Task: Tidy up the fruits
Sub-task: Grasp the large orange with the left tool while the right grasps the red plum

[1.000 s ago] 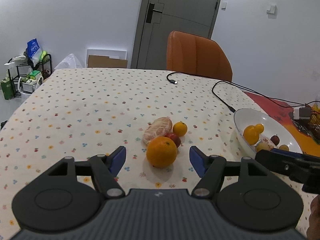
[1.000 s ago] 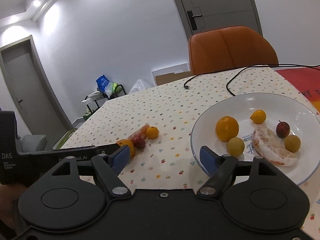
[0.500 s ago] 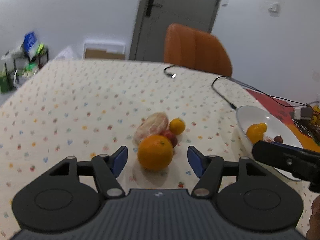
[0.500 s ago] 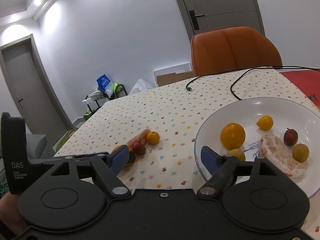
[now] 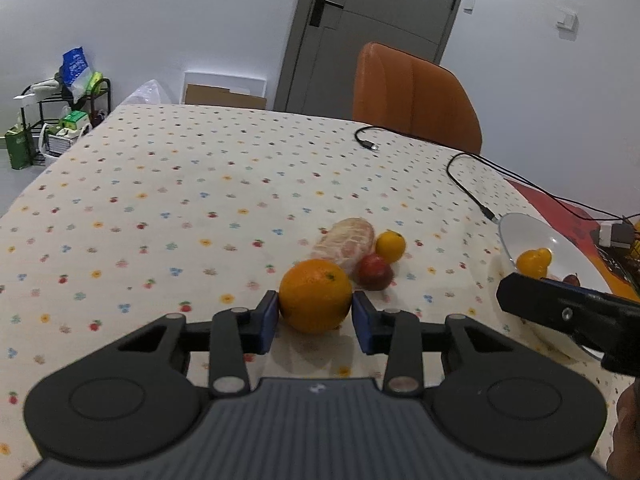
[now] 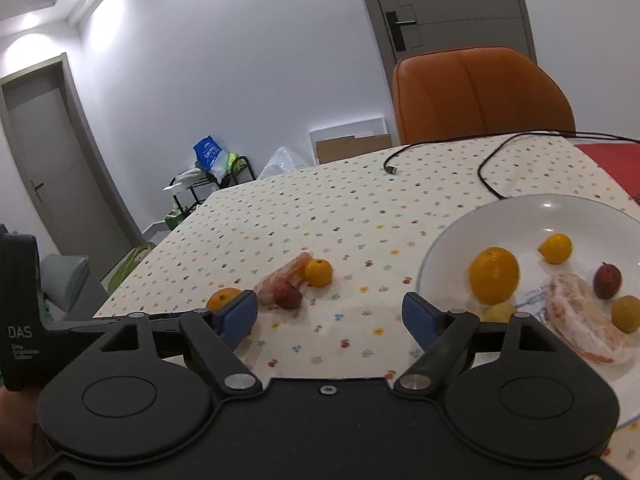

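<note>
Left wrist view: left gripper (image 5: pixel 315 321) pinches the big orange (image 5: pixel 315 295) on the tablecloth (image 5: pixel 160 200), peeled grapefruit (image 5: pixel 346 243) just behind. Right wrist view: right gripper (image 6: pixel 330 316) spread wide, empty, beside the white bowl (image 6: pixel 448 236) of fruit.

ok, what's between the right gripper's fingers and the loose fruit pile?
Only bare tablecloth between the open right gripper and the fruit pile, per the right wrist view.
</note>
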The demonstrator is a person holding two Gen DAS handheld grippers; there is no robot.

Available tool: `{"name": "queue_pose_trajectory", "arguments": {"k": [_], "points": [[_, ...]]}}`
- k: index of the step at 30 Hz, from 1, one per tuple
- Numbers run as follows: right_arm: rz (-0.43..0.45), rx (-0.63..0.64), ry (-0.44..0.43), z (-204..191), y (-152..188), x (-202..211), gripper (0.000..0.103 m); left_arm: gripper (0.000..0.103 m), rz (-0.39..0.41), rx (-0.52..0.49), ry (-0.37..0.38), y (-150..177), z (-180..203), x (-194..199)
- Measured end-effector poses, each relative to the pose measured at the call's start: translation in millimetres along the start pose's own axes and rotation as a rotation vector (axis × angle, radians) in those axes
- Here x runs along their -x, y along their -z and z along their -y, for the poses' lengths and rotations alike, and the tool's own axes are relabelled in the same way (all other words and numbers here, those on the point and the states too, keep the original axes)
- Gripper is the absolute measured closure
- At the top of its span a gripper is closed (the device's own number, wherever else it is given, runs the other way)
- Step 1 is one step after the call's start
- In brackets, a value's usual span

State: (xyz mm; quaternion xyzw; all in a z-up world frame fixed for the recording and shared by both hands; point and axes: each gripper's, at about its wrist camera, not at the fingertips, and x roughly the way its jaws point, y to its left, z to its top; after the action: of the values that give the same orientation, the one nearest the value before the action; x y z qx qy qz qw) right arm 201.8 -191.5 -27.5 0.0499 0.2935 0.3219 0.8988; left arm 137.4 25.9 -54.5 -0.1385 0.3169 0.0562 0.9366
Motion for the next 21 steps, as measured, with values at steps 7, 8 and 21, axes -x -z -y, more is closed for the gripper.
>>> {"name": "queue_pose_trajectory", "arguments": {"k": [7,8,21], "points": [[-0.021,0.015,-0.026,-10.7,-5.3,-16.9,0.024,0.065,0.021,0.024,-0.024,-2.8,-18.0,7.1],[-0.028,0.008,-0.029,-10.9,-6.1,-20.8,0.024,0.065,0.024,0.028,-0.026,-3.3,-20.4,8.4],[-0.107,0.047,-0.033,-30.7,-7.6,-61.5,0.044,0.065,0.061,0.085,-0.069,-7.0,-50.8,23.4]]}}
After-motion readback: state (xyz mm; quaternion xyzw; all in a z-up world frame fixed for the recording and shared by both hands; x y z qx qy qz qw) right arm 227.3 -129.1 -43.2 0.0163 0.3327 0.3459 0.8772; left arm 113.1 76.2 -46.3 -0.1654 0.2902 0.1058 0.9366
